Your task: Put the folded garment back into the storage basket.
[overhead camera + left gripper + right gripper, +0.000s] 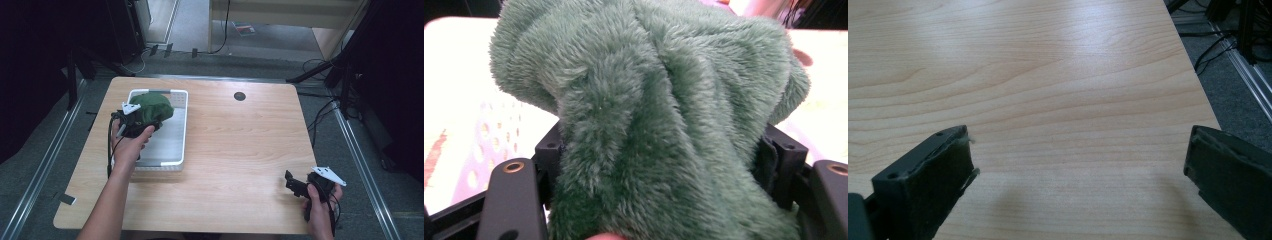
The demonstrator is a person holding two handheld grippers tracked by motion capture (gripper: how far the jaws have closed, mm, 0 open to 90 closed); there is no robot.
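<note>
A fluffy green cloth (pixel 154 106) hangs bunched over the far end of a white perforated basket (pixel 184 131) on the left side of the wooden table. My left gripper (pixel 145 120) is shut on the cloth from the near side. In the left gripper view the cloth (pixel 649 100) bulges out between the two black jaws and hides the pads. My right gripper (pixel 290 182) rests low near the table's front right corner and points left. In the right gripper view the right gripper (pixel 1078 170) stands open, its jaws wide apart over bare wood with nothing between them.
A small dark round hole (pixel 239 96) sits in the table (pixel 235 145) near its far edge. Beyond the table are grey floor, cables and dark stands (pixel 345 65). Metal rails run along both sides.
</note>
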